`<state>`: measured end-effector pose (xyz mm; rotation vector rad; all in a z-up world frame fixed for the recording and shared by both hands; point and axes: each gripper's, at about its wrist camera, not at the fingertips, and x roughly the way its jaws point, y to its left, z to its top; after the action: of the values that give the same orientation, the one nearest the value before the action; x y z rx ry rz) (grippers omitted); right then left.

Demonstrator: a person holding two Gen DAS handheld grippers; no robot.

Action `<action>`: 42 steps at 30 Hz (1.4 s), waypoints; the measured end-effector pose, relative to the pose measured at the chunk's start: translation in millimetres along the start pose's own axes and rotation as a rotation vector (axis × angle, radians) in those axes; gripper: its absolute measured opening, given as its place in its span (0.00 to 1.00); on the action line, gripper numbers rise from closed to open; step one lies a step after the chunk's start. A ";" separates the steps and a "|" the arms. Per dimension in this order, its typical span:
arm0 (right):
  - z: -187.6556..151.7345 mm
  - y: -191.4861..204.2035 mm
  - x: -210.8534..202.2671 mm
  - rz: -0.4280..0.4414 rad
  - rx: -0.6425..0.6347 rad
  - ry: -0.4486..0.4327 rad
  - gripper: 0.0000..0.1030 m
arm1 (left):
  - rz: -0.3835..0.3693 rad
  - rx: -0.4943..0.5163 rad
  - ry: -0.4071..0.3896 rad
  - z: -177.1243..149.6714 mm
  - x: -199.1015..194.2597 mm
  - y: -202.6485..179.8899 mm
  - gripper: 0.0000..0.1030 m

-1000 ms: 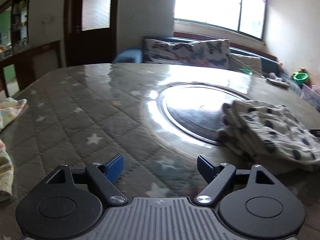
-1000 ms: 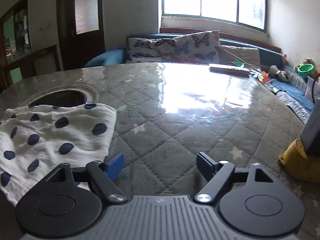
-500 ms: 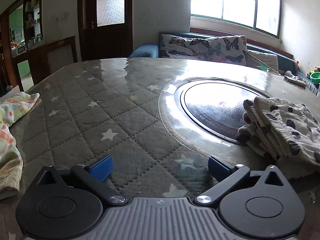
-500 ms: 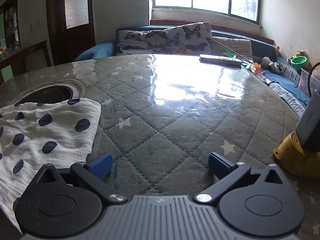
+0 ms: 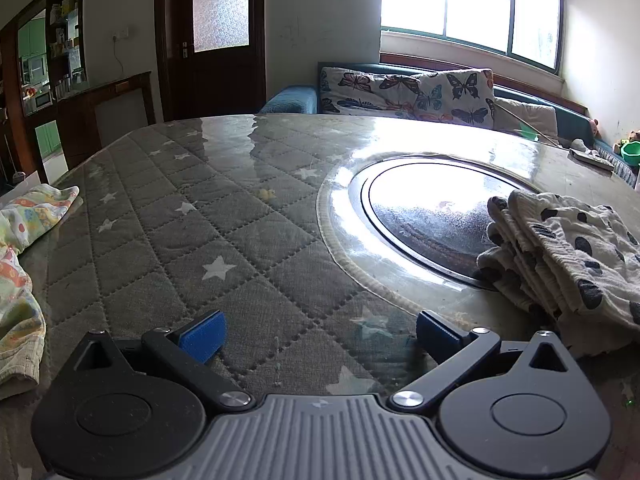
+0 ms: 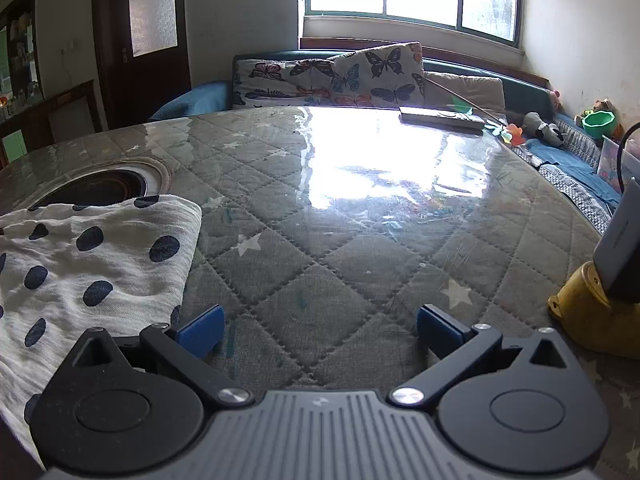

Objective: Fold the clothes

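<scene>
Daylight from a wide window glares off the quilted, star-patterned tabletop (image 5: 224, 236), which lies under a clear glossy cover. Over it the left tool (image 5: 318, 332) has its blue pads spread wide, having just opened further, with nothing between them but bare quilting. Off to its right a folded white garment with dark dots (image 5: 568, 256) rests on the tabletop, its stacked edge lying over the rim of a round dark inset plate (image 5: 420, 216). At the far left edge lies a pale colourful printed cloth (image 5: 20, 248).

The right tool (image 6: 320, 330) is likewise spread wide, its jaws also just opened, empty over the quilting. Its left pad sits just beside the near edge of the dotted garment (image 6: 84, 264), though contact cannot be told. To its right a yellow stand (image 6: 588, 316) holds a grey slab-like device (image 6: 620, 256). Farther back a flat dark box (image 6: 440, 119) lies on the tabletop, and beyond it a green bowl (image 6: 599, 123) sits on the bench by butterfly cushions (image 6: 332, 76); its contents are not visible.
</scene>
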<state>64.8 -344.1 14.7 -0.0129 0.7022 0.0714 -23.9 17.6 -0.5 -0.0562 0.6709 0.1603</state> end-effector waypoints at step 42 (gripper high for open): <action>-3.7 3.8 -5.7 0.001 0.001 -0.004 1.00 | 0.000 -0.001 0.000 0.3 2.4 -1.7 1.00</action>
<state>57.8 -340.8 15.6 -0.0114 0.6981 0.0719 -21.5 16.3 -1.8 -0.0569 0.6710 0.1603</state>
